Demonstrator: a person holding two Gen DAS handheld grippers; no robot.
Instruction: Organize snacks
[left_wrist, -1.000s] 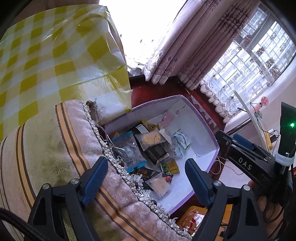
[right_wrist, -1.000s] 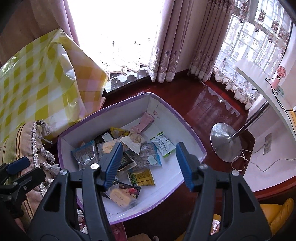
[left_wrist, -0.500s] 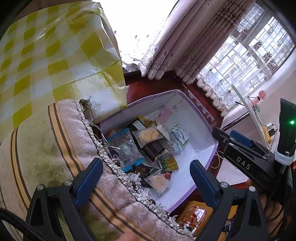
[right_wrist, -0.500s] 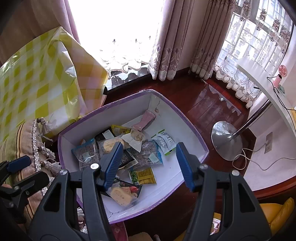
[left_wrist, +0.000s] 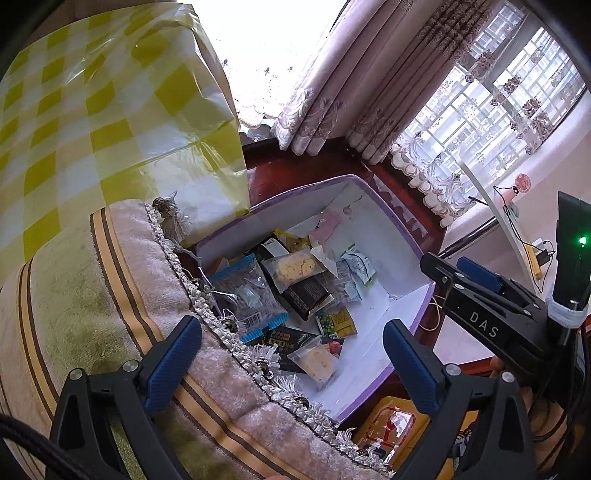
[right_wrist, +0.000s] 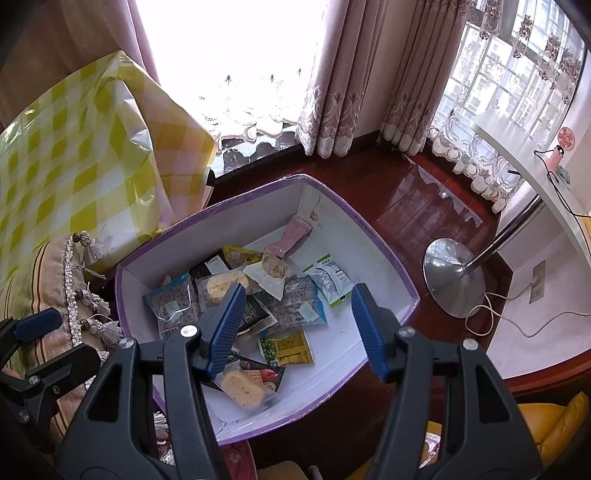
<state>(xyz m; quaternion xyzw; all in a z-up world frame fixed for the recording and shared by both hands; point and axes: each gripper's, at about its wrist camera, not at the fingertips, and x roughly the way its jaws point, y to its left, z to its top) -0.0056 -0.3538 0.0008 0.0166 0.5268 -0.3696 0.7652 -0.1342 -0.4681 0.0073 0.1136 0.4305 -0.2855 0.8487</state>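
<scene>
A white box with a purple rim (right_wrist: 384, 254) (left_wrist: 406, 240) stands on the dark wood floor and holds several snack packets. Among them are a clear cracker bag (right_wrist: 243, 387), a green-yellow packet (right_wrist: 291, 347), a pink bar (right_wrist: 291, 236) and a white-green packet (right_wrist: 330, 278). My right gripper (right_wrist: 297, 328) is open and empty above the box's near half. My left gripper (left_wrist: 291, 363) is open and empty, above the cushion edge and the box's near end. The right gripper's body shows in the left wrist view (left_wrist: 487, 317).
A striped, tasselled cushion (left_wrist: 85, 295) lies left of the box. A yellow-checked bag (right_wrist: 74, 155) stands behind it. A chrome stand base (right_wrist: 454, 277) and white cable (right_wrist: 517, 325) are on the floor at right. Curtains (right_wrist: 369, 85) hang behind. A yellow item (right_wrist: 554, 424) sits bottom right.
Both grippers have drawn back slightly from the box, so it sits a little farther off. The left gripper's fingers have spread wider. The packets have not moved.
</scene>
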